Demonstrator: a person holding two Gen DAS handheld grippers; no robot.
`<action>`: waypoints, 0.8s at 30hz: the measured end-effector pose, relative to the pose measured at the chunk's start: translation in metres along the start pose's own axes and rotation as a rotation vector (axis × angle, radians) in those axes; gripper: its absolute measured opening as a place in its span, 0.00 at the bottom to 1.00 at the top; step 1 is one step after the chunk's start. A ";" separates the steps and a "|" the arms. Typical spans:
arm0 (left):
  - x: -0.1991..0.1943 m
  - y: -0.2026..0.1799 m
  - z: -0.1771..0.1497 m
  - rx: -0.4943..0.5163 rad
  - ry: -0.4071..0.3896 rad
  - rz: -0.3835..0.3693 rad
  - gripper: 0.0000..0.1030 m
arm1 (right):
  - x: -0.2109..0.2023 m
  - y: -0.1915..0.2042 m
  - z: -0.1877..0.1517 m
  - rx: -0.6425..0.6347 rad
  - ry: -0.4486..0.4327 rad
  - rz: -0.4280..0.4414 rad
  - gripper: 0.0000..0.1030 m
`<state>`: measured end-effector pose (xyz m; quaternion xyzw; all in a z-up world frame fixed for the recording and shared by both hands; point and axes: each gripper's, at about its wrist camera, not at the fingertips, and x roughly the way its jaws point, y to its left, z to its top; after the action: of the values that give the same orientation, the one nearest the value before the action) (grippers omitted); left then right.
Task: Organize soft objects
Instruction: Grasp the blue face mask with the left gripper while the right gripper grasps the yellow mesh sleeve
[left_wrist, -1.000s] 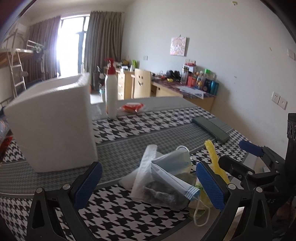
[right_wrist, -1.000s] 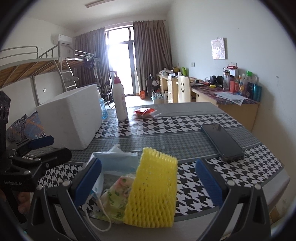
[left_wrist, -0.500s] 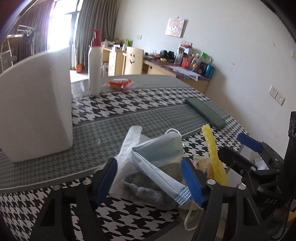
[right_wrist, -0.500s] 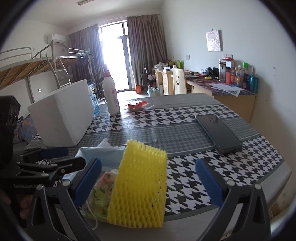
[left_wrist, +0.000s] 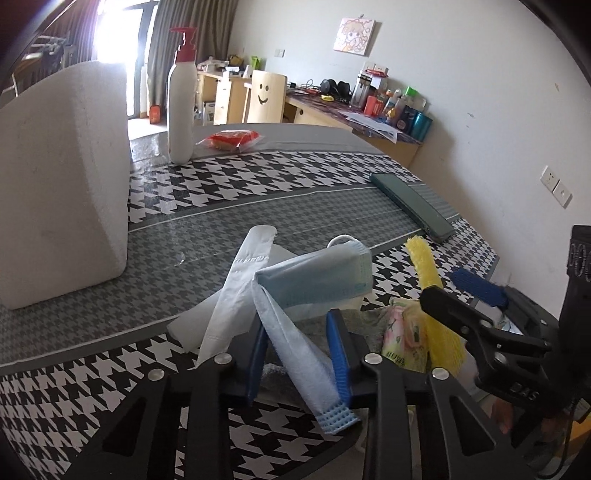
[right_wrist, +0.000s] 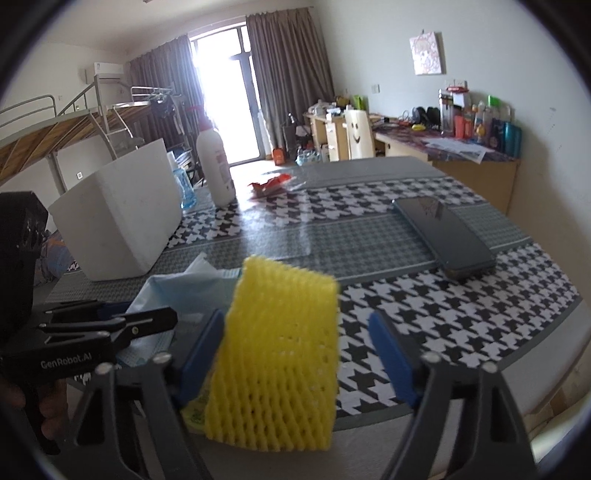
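Left wrist view: left gripper (left_wrist: 301, 354) low over the near table edge, blue pads drawn in on either side of the face mask (left_wrist: 314, 284), which runs between them; whether the pads actually pinch the fabric cannot be told. Mask lies folded over a white tissue (left_wrist: 236, 291), both on the houndstooth table (left_wrist: 258, 184). Just right of it, a floral packet (left_wrist: 400, 341) and the edge of the yellow foam net (left_wrist: 424, 266), with the right gripper's black finger crossing in front. White foam box (left_wrist: 62, 184) stands well apart to the left, likely the destination.

Right wrist view: right gripper (right_wrist: 299, 354) with fingers spread wide, the foam net standing between them, leaning toward the left pad; no squeeze evident. Phone (right_wrist: 443, 232) lies well apart to the right.

Judgement: the step is taking the mask. Close fully on the doubled fabric, not the ear loop, then lift straight up so the tissue underneath stays put. Keep the right tool clear of the net until the mask is free, since the pile is tangled
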<state>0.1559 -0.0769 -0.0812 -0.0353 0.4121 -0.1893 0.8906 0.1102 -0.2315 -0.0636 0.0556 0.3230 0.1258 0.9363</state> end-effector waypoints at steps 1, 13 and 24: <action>0.000 0.000 0.000 0.001 -0.001 -0.004 0.29 | 0.001 -0.001 0.000 0.002 0.012 0.007 0.67; 0.000 -0.005 -0.001 0.030 -0.016 -0.003 0.12 | 0.003 -0.010 -0.007 0.037 0.070 0.017 0.27; -0.015 -0.009 -0.002 0.046 -0.066 -0.004 0.12 | -0.003 -0.012 -0.009 0.038 0.072 -0.010 0.10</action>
<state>0.1424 -0.0795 -0.0698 -0.0217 0.3778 -0.1992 0.9039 0.1046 -0.2438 -0.0707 0.0674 0.3594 0.1167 0.9234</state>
